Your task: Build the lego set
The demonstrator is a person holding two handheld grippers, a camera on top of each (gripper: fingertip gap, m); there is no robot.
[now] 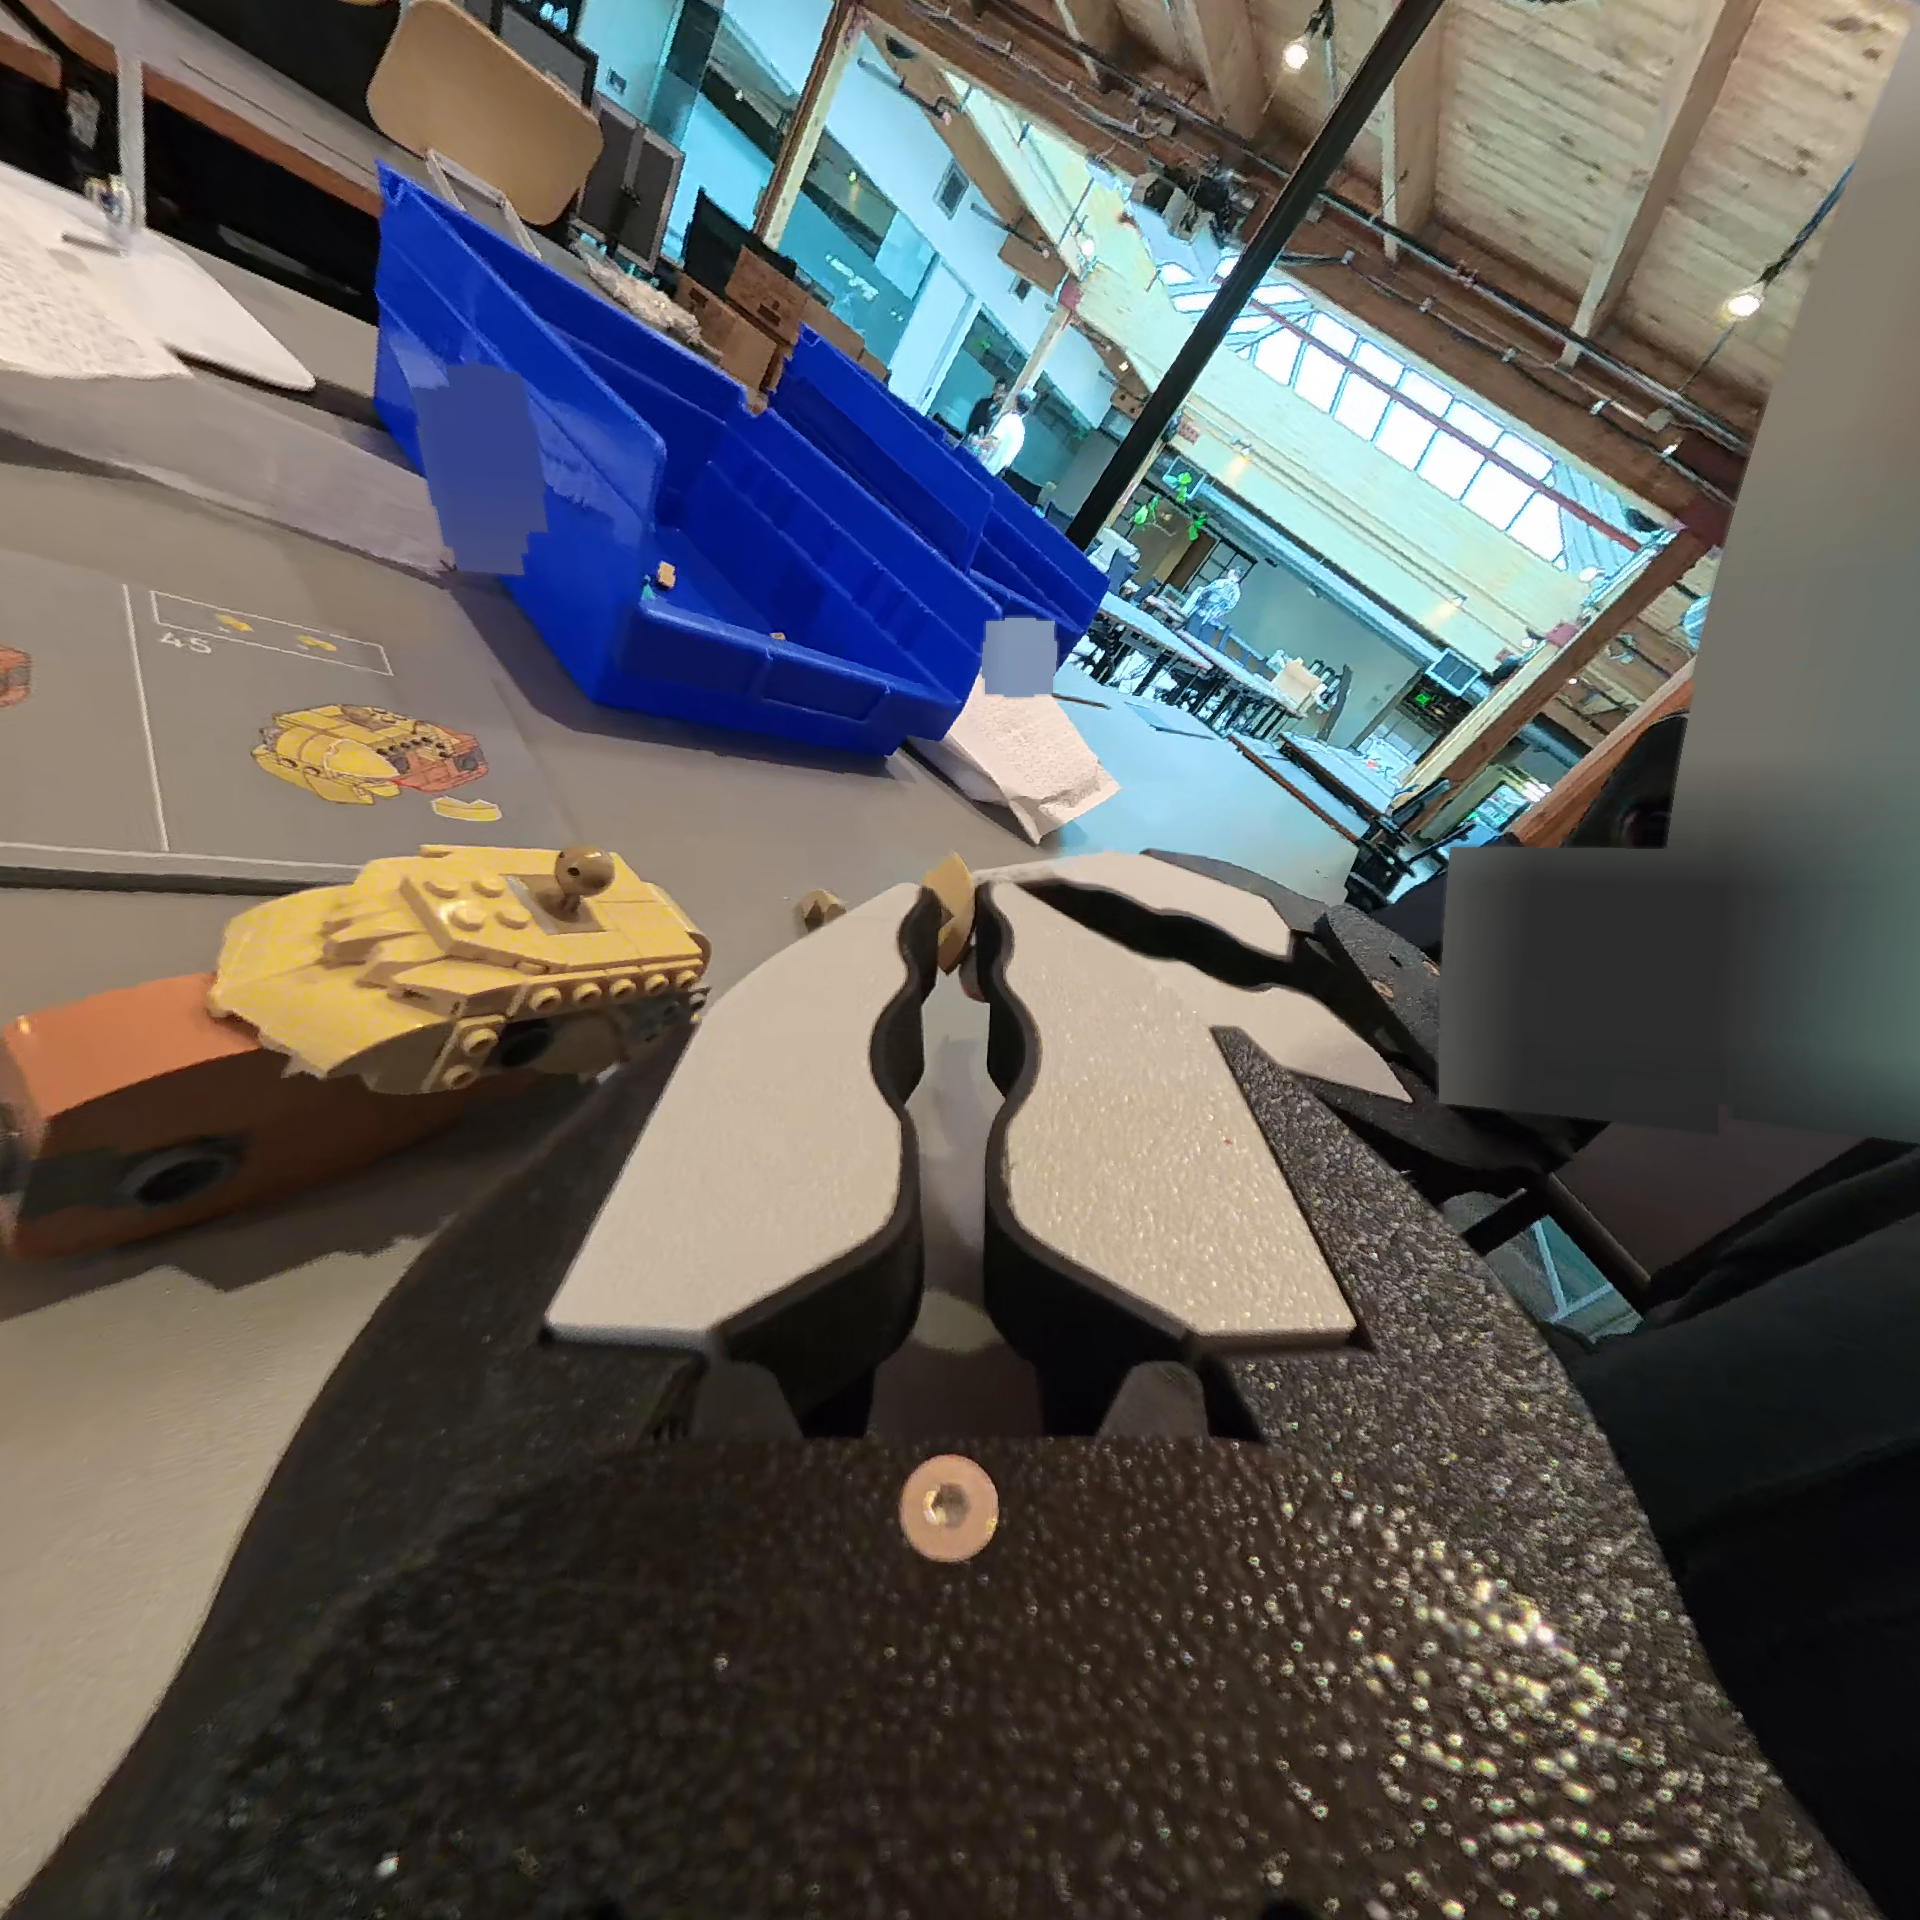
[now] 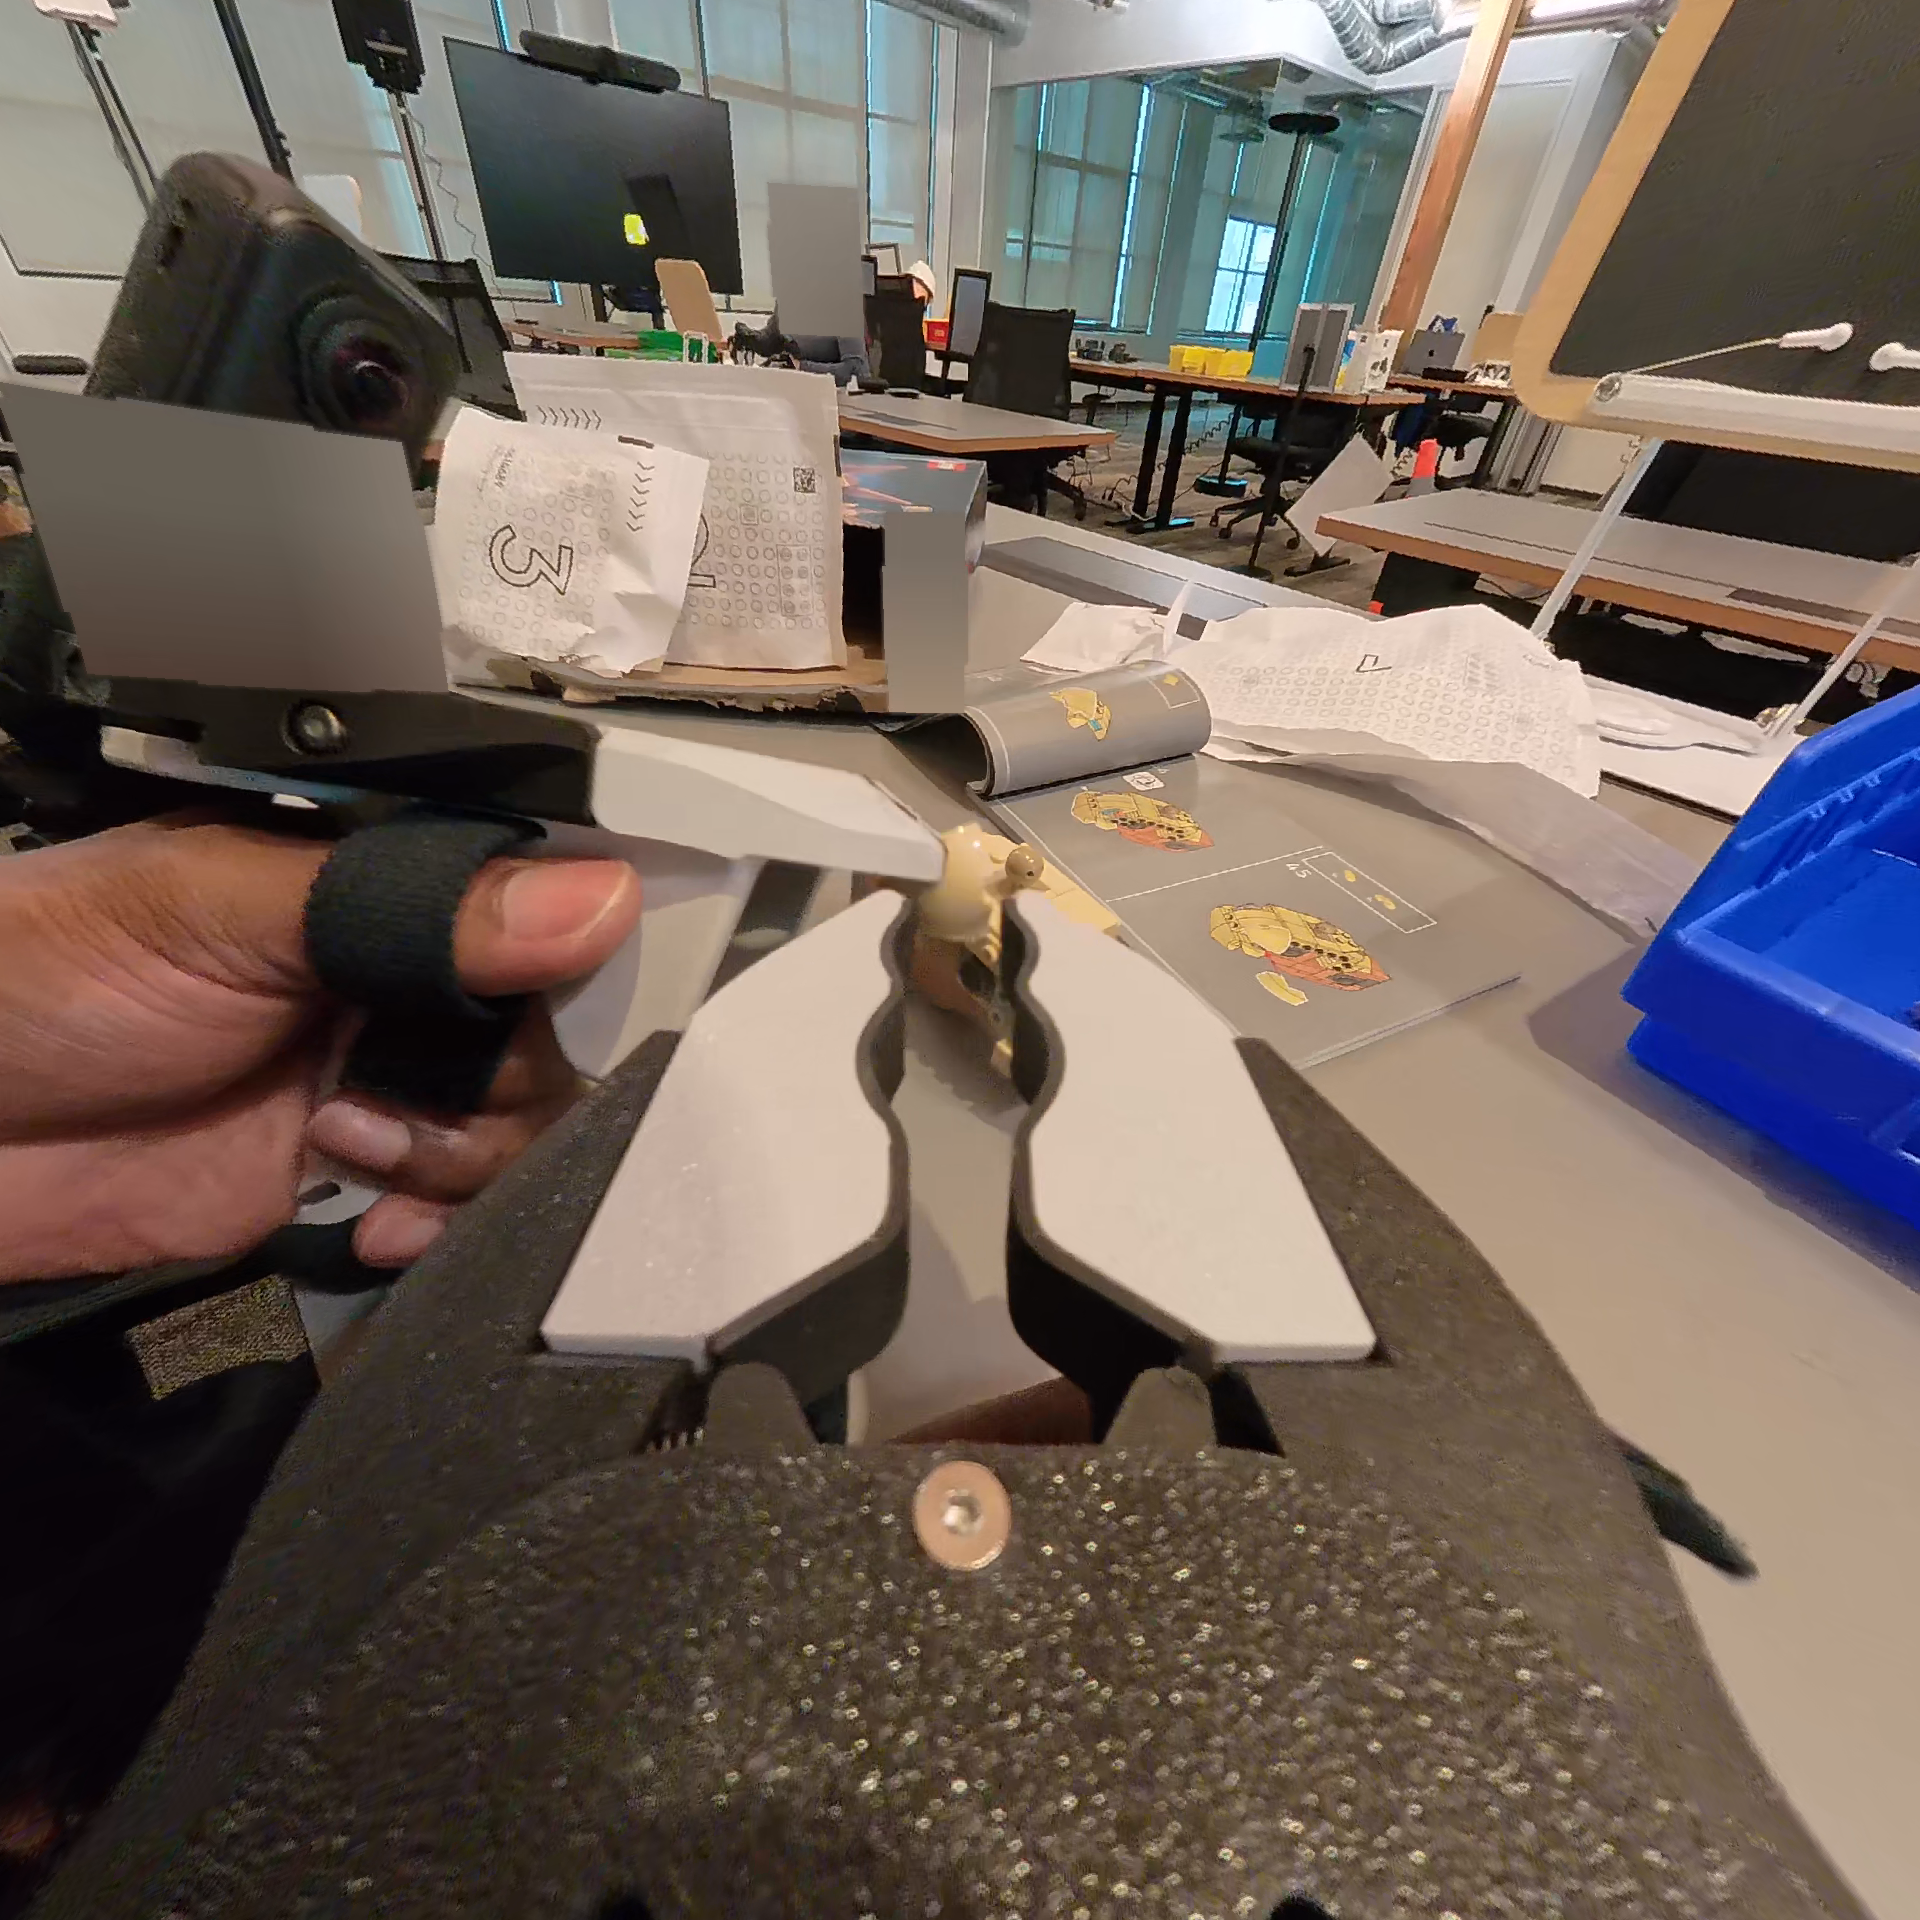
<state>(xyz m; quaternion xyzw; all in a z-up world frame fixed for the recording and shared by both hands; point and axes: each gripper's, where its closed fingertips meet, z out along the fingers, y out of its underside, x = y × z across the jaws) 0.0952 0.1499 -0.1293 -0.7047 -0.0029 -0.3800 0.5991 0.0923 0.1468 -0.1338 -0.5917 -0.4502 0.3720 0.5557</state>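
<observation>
The left tool (image 1: 951,914) reaches level over the desk (image 1: 727,790), pinching a tan piece (image 1: 951,909) at its tips. The right tool (image 2: 961,956) points forward, clamped on the tan brick model (image 2: 961,925). A hand (image 2: 208,1039) grips the left tool's handle.

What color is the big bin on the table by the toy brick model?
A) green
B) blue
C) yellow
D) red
B: the bin standing on the gray table behind the tan brick model is bright blue.
</observation>
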